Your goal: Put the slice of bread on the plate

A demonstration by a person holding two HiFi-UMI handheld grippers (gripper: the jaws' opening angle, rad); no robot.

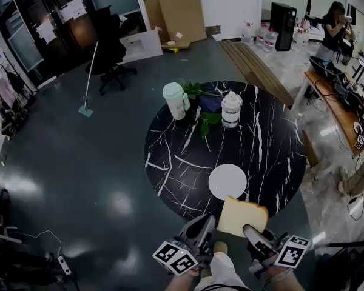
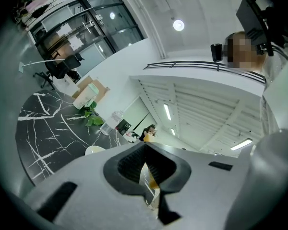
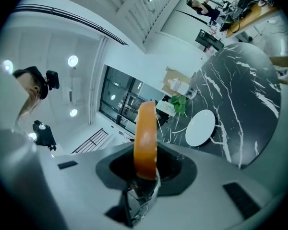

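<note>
A: Right gripper [image 3: 145, 167]?
B: Clamped on the tan square slice of bread [image 1: 242, 216].
A: Left gripper [image 2: 146, 170]?
B: Nearly closed, seemingly nipping that slice's corner.
A: Where?
B: Over the round black marble table [image 1: 170, 156]'s near edge, just short of the round white plate [image 1: 227, 181].

An office-like lab: swivel chair [image 1: 112, 41], cable-strewn desk [image 1: 346, 111], computer tower [image 1: 283, 18], cardboard boxes [image 1: 181, 11].
</note>
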